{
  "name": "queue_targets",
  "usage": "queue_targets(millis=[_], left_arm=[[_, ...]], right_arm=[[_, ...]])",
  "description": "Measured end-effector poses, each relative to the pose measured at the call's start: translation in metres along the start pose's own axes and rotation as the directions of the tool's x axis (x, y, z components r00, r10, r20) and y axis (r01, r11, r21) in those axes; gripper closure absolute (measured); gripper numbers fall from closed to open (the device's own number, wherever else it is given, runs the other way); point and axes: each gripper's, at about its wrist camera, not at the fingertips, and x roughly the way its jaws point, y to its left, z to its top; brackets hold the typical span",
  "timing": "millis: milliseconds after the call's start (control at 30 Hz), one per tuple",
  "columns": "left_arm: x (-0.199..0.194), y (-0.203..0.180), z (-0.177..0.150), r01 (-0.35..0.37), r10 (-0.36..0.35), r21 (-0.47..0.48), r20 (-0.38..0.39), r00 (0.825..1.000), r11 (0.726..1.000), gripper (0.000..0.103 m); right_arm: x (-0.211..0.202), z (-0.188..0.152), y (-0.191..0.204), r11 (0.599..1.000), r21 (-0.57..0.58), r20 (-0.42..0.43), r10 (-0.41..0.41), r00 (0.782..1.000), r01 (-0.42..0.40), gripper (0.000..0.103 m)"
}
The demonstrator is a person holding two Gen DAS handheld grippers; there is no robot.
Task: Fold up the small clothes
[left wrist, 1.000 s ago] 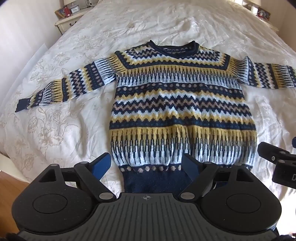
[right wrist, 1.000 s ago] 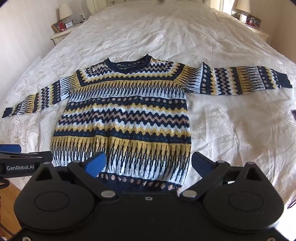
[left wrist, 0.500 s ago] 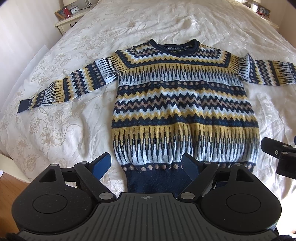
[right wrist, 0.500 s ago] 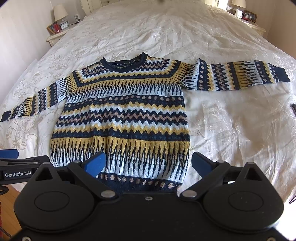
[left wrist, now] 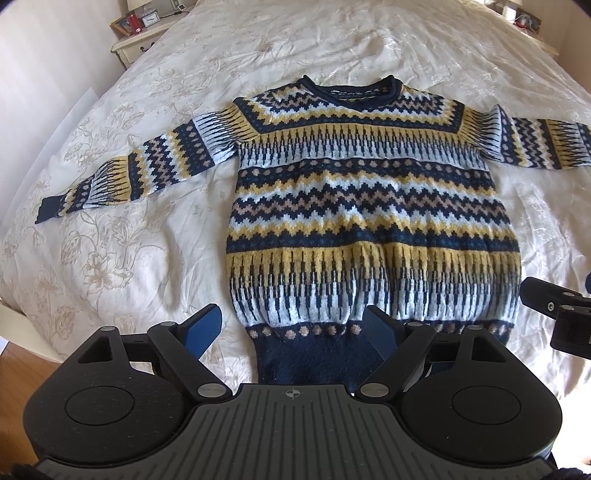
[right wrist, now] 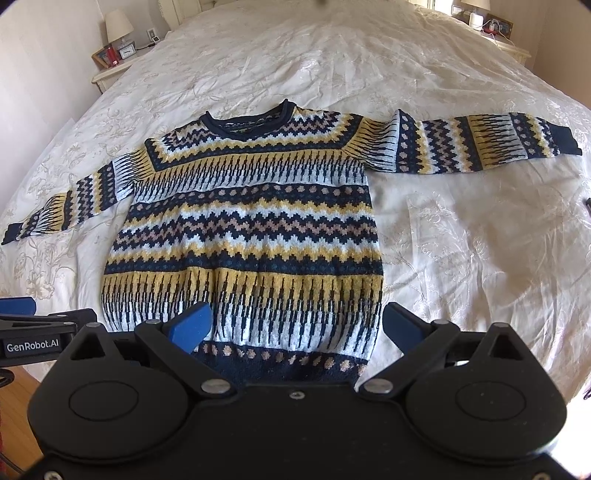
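Observation:
A patterned knit sweater (left wrist: 369, 206) (right wrist: 243, 229) in navy, yellow, pale blue and tan lies flat, front up, on the bed with both sleeves spread out sideways and the collar at the far end. My left gripper (left wrist: 291, 328) hovers open above the hem's left part, nothing between its blue pads. Over the hem's right part my right gripper (right wrist: 297, 325) also stands open and holds nothing. Each gripper shows at the edge of the other's view: the right gripper (left wrist: 554, 314) and the left gripper (right wrist: 33, 328).
The sweater rests on a cream embroidered bedspread (left wrist: 110, 240) (right wrist: 480, 240). A bedside table (left wrist: 136, 37) with a clock and frames stands far left, another bedside table (right wrist: 495, 33) far right. Wooden floor (left wrist: 14, 365) shows below the bed's near edge.

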Motion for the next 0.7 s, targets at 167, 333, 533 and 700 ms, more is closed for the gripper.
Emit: queue_targets(millis=[167,333,533,700], left_arm=[[0.003,0.000,0.000,-0.003,0.003,0.000,-0.016,1.000,1.000,0.020],[0.005,-0.002,0.000,-0.008,0.008,0.004,-0.021,1.000,1.000,0.020],[0.009,-0.001,0.002,-0.001,0.001,-0.004,-0.033,0.999,1.000,0.020],[0.013,0.001,0.005,0.003,-0.003,-0.007,-0.041,0.999,1.000,0.020]], right_arm=[[0.002,-0.001,0.000,1.000,0.002,-0.007,0.005,1.000,-0.005,0.004],[0.003,-0.002,-0.001,1.000,0.017,-0.010,0.012,1.000,-0.012,0.004],[0.009,-0.001,0.002,1.000,0.009,-0.028,0.012,1.000,-0.012,0.004],[0.012,0.000,0.003,1.000,0.007,-0.032,0.012,0.999,-0.012,0.004]])
